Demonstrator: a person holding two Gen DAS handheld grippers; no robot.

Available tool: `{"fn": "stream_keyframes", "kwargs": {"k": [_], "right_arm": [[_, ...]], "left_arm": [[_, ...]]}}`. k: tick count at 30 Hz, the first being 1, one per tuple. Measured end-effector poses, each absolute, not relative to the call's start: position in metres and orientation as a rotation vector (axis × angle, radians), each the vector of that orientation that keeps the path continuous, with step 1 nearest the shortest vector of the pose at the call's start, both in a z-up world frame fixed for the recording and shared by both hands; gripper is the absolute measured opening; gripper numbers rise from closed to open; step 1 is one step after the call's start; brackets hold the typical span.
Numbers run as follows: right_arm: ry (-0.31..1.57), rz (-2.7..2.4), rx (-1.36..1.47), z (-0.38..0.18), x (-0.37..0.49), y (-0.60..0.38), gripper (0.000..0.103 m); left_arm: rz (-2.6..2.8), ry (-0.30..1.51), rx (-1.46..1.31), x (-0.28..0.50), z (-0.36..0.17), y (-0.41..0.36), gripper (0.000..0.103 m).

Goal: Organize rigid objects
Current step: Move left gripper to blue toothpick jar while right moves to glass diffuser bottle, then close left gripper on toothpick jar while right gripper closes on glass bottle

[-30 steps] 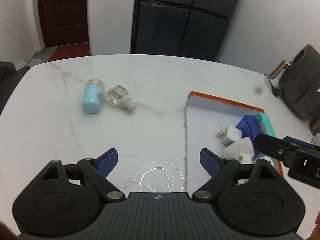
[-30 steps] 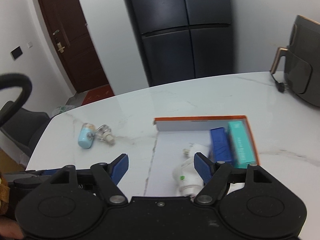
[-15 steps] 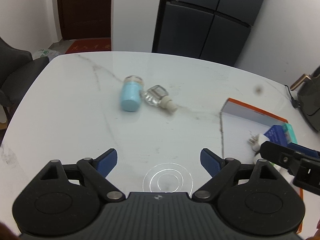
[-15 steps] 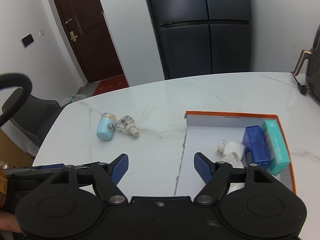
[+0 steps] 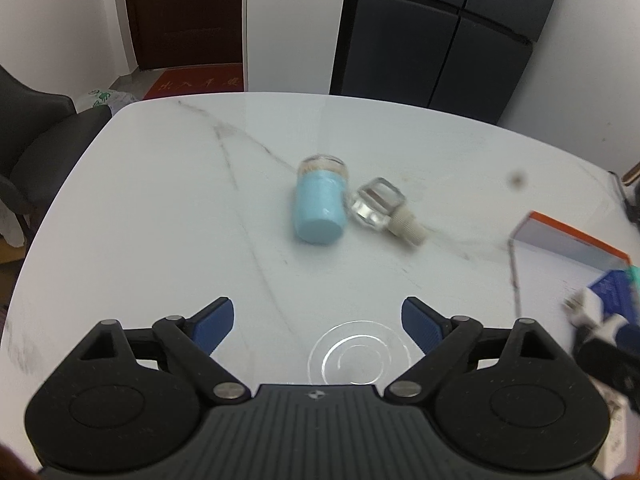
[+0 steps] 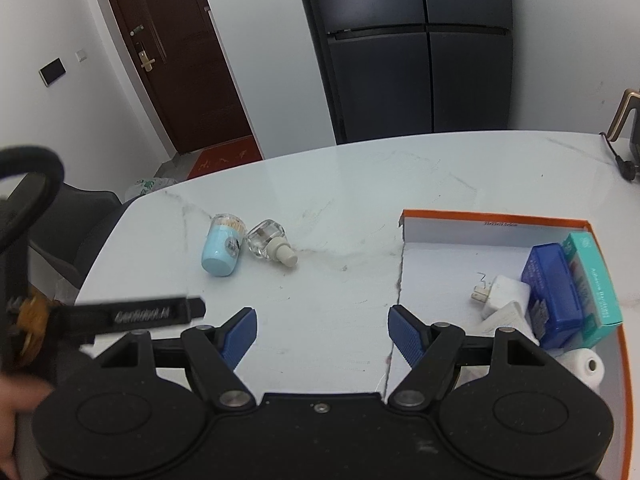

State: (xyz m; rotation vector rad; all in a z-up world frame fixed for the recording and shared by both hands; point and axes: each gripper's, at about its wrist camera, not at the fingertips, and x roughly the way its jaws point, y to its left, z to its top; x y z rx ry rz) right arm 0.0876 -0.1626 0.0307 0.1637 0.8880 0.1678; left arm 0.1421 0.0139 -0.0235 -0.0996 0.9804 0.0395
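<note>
Left gripper (image 5: pixel 318 322), jaws standing wide and empty, is lining up on the light-blue cylindrical plastic jar (image 5: pixel 319 210) lying at twelve o'clock beside the clear glass bottle (image 5: pixel 378 204); next: descending, straddling, clamping; right gripper (image 6: pixel 322 334) likewise released.

I am holding my left gripper (image 5: pixel 318 322), jaws wide and empty, above a white marble table (image 5: pixel 160 216) where a blue bottle (image 5: pixel 320 210) is lying touching a clear glass bottle (image 5: pixel 380 208), an orange-rimmed box (image 5: pixel 568 236) sitting at right.

Pale blue bottle (image 5: pixel 319 208), clear bottle (image 5: pixel 378 205), orange-rimmed box (image 6: pixel 496 217), grey-veined white table (image 5: pixel 168 216).
</note>
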Motion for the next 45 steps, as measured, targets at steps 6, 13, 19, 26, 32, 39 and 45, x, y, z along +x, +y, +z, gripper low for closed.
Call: {"fn": "stream_keyframes", "kwargs": {"k": [6, 13, 19, 26, 32, 39, 45], "right_arm": [[0.912, 0.151, 0.180, 0.015, 0.095, -0.155, 0.086], [0.930, 0.126, 0.209, -0.006, 0.101, -0.151, 0.086], [0.931, 0.160, 0.182, -0.016, 0.117, -0.136, 0.086], [0.915, 0.199, 0.128, -0.023, 0.149, -0.115, 0.087], [0.923, 0.280, 0.098, -0.032, 0.180, -0.097, 0.088], [0.928, 0.358, -0.028, -0.053, 0.225, -0.068, 0.090], [0.969, 0.385, -0.056, -0.079, 0.264, -0.058, 0.090]], "left_arm": [[0.051, 0.980, -0.047, 0.190, -0.044, 0.025, 0.093], [-0.005, 0.972, -0.011, 0.232, -0.067, 0.032, 0.094], [-0.072, 0.948, -0.027, 0.246, -0.076, 0.039, 0.080], [-0.098, 0.921, -0.034, 0.255, -0.078, 0.051, 0.077], [-0.134, 0.917, -0.060, 0.243, -0.074, 0.069, 0.051], [-0.104, 0.926, -0.112, 0.191, -0.063, 0.101, 0.050], [-0.086, 0.928, -0.164, 0.157, -0.055, 0.111, 0.051]]}}
